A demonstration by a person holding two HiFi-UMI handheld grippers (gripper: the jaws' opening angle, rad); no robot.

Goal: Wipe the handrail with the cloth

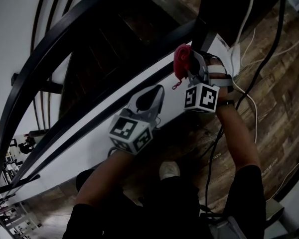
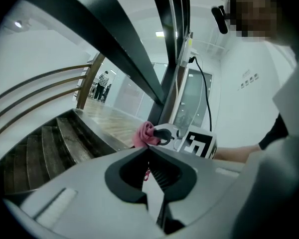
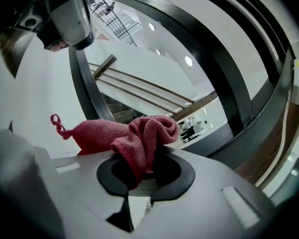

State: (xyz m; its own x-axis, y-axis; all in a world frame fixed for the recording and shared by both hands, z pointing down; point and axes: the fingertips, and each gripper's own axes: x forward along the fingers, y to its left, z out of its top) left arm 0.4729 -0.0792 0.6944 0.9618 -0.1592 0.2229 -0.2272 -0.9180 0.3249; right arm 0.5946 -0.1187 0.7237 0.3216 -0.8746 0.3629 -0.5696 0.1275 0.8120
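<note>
Pinches the red cloth point(image 3: 134, 133) in the closed right claw point(image 1: 188, 69), upper centre, near the handrail point(image 3: 217, 78); holds the left claw point(image 2: 149, 151) closed, empty. Looks poised to start wiping. Probably calls next for pressing cloth against rail and sliding along.

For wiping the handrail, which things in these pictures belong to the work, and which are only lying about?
For the work:
- red cloth, gripped in the right claw
- dark curved handrail

Only about:
- cables on the wood floor
- stair steps
- left claw, shut on nothing
</note>
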